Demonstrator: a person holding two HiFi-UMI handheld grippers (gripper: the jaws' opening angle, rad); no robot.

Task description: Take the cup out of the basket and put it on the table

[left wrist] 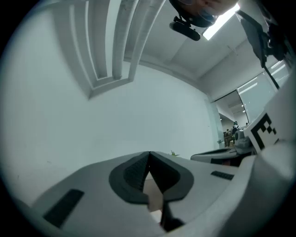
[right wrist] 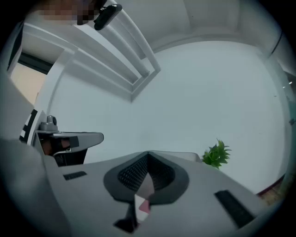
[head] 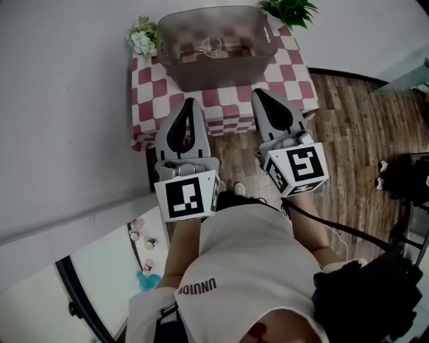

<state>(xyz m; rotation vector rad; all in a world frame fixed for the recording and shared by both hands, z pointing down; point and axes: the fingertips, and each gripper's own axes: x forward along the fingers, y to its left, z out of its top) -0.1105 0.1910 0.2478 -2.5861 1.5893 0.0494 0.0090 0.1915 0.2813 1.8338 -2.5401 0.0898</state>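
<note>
While the left tongs (head: 190,102) and right tongs (head: 259,92) are both closed on nothing, the cup (head: 213,46) stands inside the basket (head: 221,70), just beyond their tips. It looks like clear glass, so probably light, rigid, slippery and breakable. A gentle pinch across its rim wall seems best before setting it on the checked surface (head: 295,74).

The basket (head: 221,72) at upper centre is open on top, its walls ringing the cup (head: 213,47). Bare table (head: 231,110) lies below it and along its right. At its left corner stand flowers (head: 143,37), at its upper right a plant (head: 289,9); the wall (head: 67,100) closes the left.
</note>
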